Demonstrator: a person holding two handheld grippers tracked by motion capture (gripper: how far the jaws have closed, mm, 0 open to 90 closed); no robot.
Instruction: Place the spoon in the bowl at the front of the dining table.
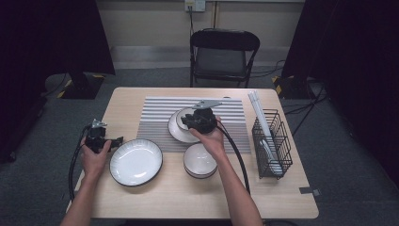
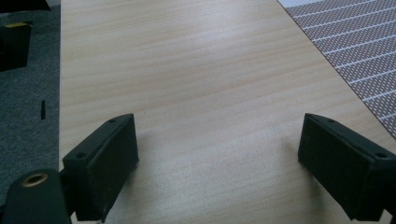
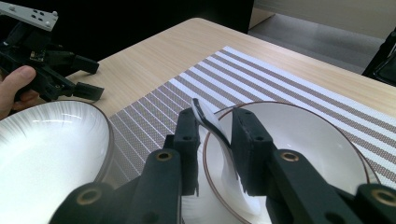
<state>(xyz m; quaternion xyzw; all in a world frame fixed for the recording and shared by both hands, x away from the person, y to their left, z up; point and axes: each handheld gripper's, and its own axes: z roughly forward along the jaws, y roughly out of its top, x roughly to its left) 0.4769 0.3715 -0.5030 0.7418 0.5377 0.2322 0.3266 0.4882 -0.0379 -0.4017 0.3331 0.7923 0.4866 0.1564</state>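
Note:
A white spoon (image 3: 211,122) lies in the small brown-rimmed plate (image 3: 303,140) on the striped placemat (image 3: 261,79), with its handle slanting up over the near rim. My right gripper (image 3: 215,115) straddles that handle. Its jaws stand apart, and a gap shows beside the handle on the right side. From above, the right gripper (image 1: 188,123) hovers over the small plate (image 1: 178,131). My left gripper (image 2: 219,128) is wide open above bare table wood with nothing between its fingers. It sits at the table's left edge (image 1: 101,140).
A large white plate (image 1: 136,162) lies by the left hand and a white bowl (image 1: 200,161) sits under the right wrist. A black wire rack (image 1: 272,143) with white pieces stands at the right. A folding chair (image 1: 223,52) is behind the table.

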